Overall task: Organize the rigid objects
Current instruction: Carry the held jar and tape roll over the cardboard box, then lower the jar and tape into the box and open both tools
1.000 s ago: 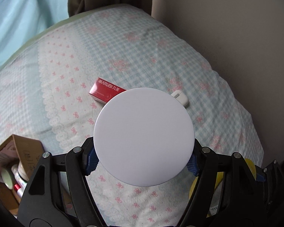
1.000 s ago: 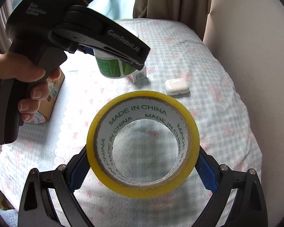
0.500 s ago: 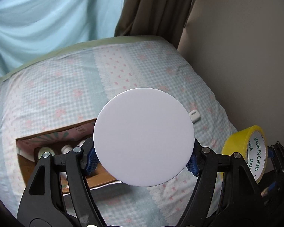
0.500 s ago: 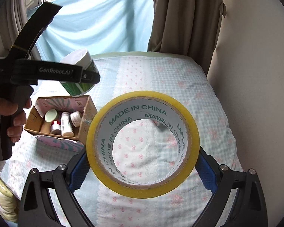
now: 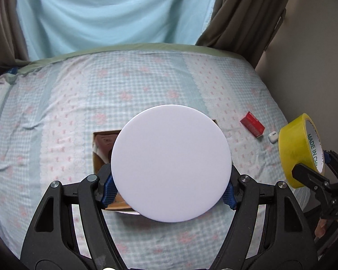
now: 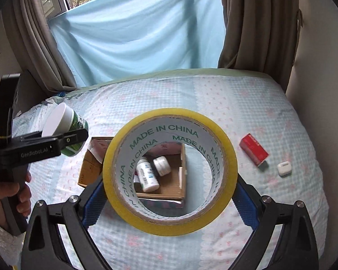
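My left gripper (image 5: 170, 191) is shut on a jar with a round white lid (image 5: 171, 163). The right wrist view shows the jar's green label (image 6: 78, 123), tilted in the air left of an open cardboard box (image 6: 183, 175). My right gripper (image 6: 170, 205) is shut on a yellow tape roll (image 6: 169, 113), and through its hole I see white bottles (image 6: 146, 175) lying in the box. In the left wrist view the lid hides most of the box (image 5: 101, 148), and the tape roll (image 5: 290, 153) hangs at the right edge.
A red carton (image 6: 254, 151) and a white earbud case (image 6: 284, 168) lie on the checked bedspread (image 6: 259, 103) right of the box. A wall runs along the bed's right side. Curtains and a pale blue sheet hang behind. A person's hand (image 6: 11, 193) grips the left tool.
Both grippers have risen and swung left across the bed with their loads. The box has come from the views' left edge to beneath them; carton and earbud case now sit right.
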Available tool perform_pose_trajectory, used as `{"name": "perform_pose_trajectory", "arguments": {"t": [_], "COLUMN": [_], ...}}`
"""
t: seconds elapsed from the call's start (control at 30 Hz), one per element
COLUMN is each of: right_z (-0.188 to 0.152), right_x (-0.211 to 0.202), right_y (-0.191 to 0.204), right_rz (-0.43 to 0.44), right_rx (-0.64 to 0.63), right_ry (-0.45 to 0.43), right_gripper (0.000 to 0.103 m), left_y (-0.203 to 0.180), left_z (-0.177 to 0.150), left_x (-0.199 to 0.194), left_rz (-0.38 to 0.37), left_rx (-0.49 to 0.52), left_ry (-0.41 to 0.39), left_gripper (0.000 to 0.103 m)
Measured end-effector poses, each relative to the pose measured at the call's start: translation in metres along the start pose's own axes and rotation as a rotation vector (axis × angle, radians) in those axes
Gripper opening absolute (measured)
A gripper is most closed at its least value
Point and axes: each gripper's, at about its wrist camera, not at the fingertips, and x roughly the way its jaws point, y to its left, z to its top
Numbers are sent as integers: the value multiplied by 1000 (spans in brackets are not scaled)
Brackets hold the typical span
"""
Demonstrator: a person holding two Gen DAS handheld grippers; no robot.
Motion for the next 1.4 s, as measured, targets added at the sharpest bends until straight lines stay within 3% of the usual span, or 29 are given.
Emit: {"name": "perform_pose_trajectory", "arguments": {"t": [0.3,0.73,1.13,1.23,1.27,1.33,1.4], "right_z": [9,-3,-17,-18,-17,-17,-17], "right_x": [70,178,240,245,245,248,249], "right_y": [41,38,29,25,23,24,28], "right_rz": [35,94,42,56,70,74,65], "right_rx": [76,196,106,120,134,136,102], "right_ry": [119,412,446,417,407,419,427], "right_gripper": [96,96,97,97,97,99,103], "left_y": [64,77,67,60,56,48,44], "left_z": [-22,-39,-48,-45,-42,-35,-32], "left_x": [35,105,174,168,164,159,155], "left_rz": [31,54,88,64,74,94,104], "left_rx": [-58,-89,9,42,66,108,122], "left_ry": [89,231,340,284,259,235,220], "left_gripper": [69,69,69,70,72,99,103]}}
